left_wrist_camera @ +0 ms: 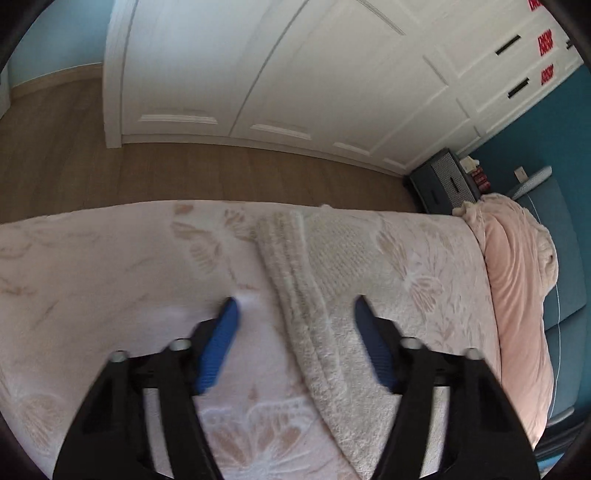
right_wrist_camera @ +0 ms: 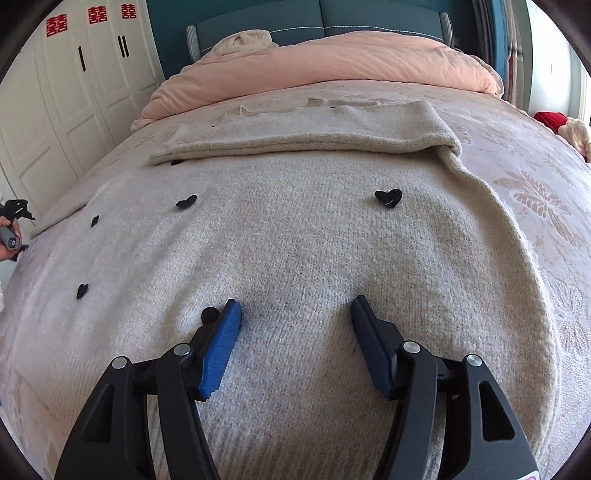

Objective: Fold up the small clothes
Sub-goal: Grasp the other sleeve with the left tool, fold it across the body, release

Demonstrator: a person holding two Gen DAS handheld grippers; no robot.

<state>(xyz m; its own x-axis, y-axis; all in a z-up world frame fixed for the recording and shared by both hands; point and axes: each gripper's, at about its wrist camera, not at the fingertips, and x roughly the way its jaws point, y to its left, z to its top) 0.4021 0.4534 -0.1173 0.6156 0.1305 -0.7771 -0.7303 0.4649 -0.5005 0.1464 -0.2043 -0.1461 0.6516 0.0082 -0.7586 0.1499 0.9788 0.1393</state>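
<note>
A cream knit sweater (right_wrist_camera: 295, 236) with small black hearts (right_wrist_camera: 388, 198) lies flat on the bed, one sleeve (right_wrist_camera: 306, 129) folded across its far part. My right gripper (right_wrist_camera: 295, 314) is open and empty just above the sweater's near body. In the left wrist view the sweater's ribbed edge (left_wrist_camera: 306, 295) runs diagonally across the bedspread. My left gripper (left_wrist_camera: 295, 310) is open and empty, its jaws standing either side of that edge. The other gripper's handle (right_wrist_camera: 13, 221) shows at the far left of the right wrist view.
The bed has a pale pink floral bedspread (left_wrist_camera: 110, 277). A pink duvet (right_wrist_camera: 325, 62) is bunched at the blue headboard (right_wrist_camera: 317, 18). White wardrobe doors (left_wrist_camera: 258, 74) and wooden floor (left_wrist_camera: 147, 173) lie beyond the bed edge. A dark nightstand (left_wrist_camera: 439, 181) stands by the wall. Red and cream items (right_wrist_camera: 561, 125) sit at the bed's right.
</note>
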